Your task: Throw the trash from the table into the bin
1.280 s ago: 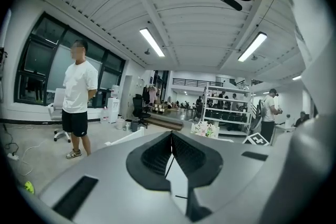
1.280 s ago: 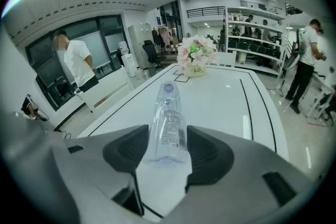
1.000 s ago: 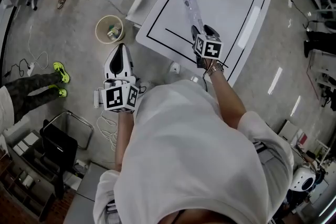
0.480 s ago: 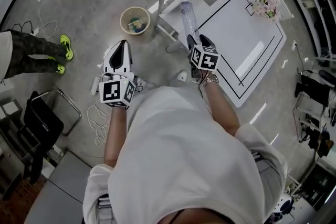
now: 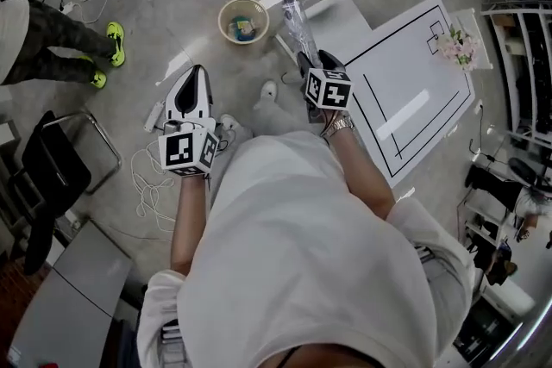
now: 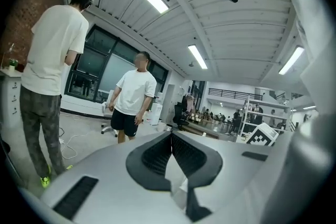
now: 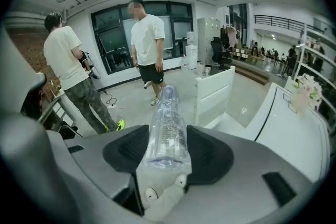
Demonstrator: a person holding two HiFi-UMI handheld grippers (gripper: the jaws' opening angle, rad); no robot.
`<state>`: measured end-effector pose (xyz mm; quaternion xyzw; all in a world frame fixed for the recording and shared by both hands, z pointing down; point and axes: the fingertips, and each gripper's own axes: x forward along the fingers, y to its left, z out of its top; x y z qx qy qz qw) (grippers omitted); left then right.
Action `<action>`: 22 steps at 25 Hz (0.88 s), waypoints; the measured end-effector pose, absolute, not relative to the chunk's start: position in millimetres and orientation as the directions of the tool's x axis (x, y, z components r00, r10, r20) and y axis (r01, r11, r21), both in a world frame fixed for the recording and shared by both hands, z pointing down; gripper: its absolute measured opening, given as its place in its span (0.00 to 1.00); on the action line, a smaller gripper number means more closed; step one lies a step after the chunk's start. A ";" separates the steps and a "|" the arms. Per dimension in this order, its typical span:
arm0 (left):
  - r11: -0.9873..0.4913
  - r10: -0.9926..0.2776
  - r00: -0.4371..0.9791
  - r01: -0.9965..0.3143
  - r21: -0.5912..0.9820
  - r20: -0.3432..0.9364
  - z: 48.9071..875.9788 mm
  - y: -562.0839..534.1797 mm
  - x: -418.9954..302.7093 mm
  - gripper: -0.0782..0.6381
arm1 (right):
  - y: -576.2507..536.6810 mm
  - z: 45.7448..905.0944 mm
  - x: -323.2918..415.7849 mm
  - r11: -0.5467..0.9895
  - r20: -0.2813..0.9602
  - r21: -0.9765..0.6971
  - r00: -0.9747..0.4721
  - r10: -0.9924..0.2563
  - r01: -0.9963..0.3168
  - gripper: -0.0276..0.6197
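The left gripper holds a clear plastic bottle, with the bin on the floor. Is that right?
No: the right gripper holds the clear plastic bottle, as the right gripper view shows; the left gripper is shut, empty. The bin is on the floor.

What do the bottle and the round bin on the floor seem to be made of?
The bottle looks like clear thin plastic, glossy: the background shows through it and light glints on it. The bin is cream and smooth-walled, probably plastic, but too small here to be sure.
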<state>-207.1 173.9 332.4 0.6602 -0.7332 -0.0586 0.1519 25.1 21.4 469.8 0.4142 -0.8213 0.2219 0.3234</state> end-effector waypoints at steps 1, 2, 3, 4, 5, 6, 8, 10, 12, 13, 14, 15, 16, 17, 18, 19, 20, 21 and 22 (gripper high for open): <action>0.133 -0.984 -0.091 -0.948 0.289 0.153 336.4 171.5 -213.0 0.12 | 17.4 473.5 16.9 0.570 0.722 -0.097 -0.452 -0.525 -0.816 0.40; 0.144 -0.982 -0.100 -0.946 0.292 0.160 339.8 168.3 -218.6 0.12 | 12.9 477.8 9.1 0.580 0.728 -0.097 -0.455 -0.512 -0.809 0.41; 0.154 -0.980 -0.109 -0.943 0.295 0.164 342.2 164.9 -223.7 0.12 | 8.0 482.8 1.7 0.590 0.735 -0.100 -0.459 -0.499 -0.801 0.40; 0.164 -0.979 -0.118 -0.941 0.297 0.167 343.6 161.3 -228.6 0.12 | 3.0 488.7 -5.8 0.600 0.743 -0.104 -0.463 -0.482 -0.793 0.41; 0.172 -0.977 -0.126 -0.939 0.297 0.170 344.5 156.9 -233.4 0.12 | -2.6 495.2 -13.6 0.608 0.752 -0.112 -0.467 -0.465 -0.786 0.41; 0.179 -0.976 -0.131 -0.939 0.292 0.174 345.1 151.0 -238.6 0.12 | -9.3 501.9 -21.7 0.615 0.759 -0.121 -0.471 -0.448 -0.779 0.40; 0.189 -0.972 -0.139 -0.942 0.276 0.188 347.0 133.1 -250.0 0.12 | -26.8 515.5 -39.0 0.628 0.774 -0.136 -0.478 -0.415 -0.766 0.41; 0.203 -0.966 -0.150 -0.944 0.261 0.210 351.9 109.7 -261.8 0.12 | -47.6 530.7 -55.9 0.650 0.791 -0.143 -0.481 -0.378 -0.746 0.41; 0.218 -0.960 -0.162 -0.945 0.244 0.229 359.7 80.8 -274.6 0.12 | -70.0 548.4 -72.8 0.672 0.807 -0.152 -0.484 -0.338 -0.724 0.41; 0.227 -0.956 -0.171 -0.945 0.235 0.238 364.0 65.2 -281.5 0.12 | -80.4 557.5 -81.5 0.683 0.814 -0.160 -0.486 -0.317 -0.713 0.41; 0.238 -0.952 -0.182 -0.945 0.226 0.244 367.6 50.3 -287.9 0.12 | -89.2 566.3 -89.5 0.694 0.821 -0.165 -0.488 -0.297 -0.700 0.41; 0.247 -0.950 -0.191 -0.944 0.219 0.248 370.3 36.7 -292.9 0.12 | -96.0 574.7 -96.5 0.707 0.828 -0.169 -0.488 -0.276 -0.687 0.41; 0.250 -0.949 -0.195 -0.945 0.213 0.248 372.3 24.4 -296.3 0.12 | -101.0 583.4 -102.3 0.718 0.835 -0.171 -0.486 -0.257 -0.674 0.41; 0.247 -0.949 -0.194 -0.947 0.206 0.248 374.5 12.2 -298.6 0.12 | -105.4 593.0 -107.7 0.727 0.843 -0.172 -0.482 -0.240 -0.664 0.41; 0.240 -0.950 -0.188 -0.950 0.200 0.248 377.4 -0.4 -300.1 0.12 | -110.2 603.3 -113.0 0.734 0.850 -0.174 -0.476 -0.225 -0.657 0.41; 0.230 -0.952 -0.178 -0.953 0.198 0.249 381.0 -13.0 -300.6 0.12 | -115.5 613.9 -118.3 0.737 0.858 -0.175 -0.469 -0.212 -0.653 0.41; 0.219 -0.954 -0.166 -0.955 0.200 0.249 385.4 -25.4 -300.3 0.12 | -121.0 624.9 -123.1 0.739 0.865 -0.175 -0.460 -0.200 -0.651 0.41; 0.205 -0.957 -0.151 -0.956 0.208 0.247 390.6 -36.9 -299.0 0.12 | -126.5 636.6 -127.5 0.740 0.872 -0.174 -0.451 -0.191 -0.650 0.41; 0.190 -0.960 -0.135 -0.957 0.217 0.246 397.2 -47.4 -297.2 0.12 | -131.5 649.2 -131.3 0.739 0.879 -0.174 -0.441 -0.182 -0.651 0.41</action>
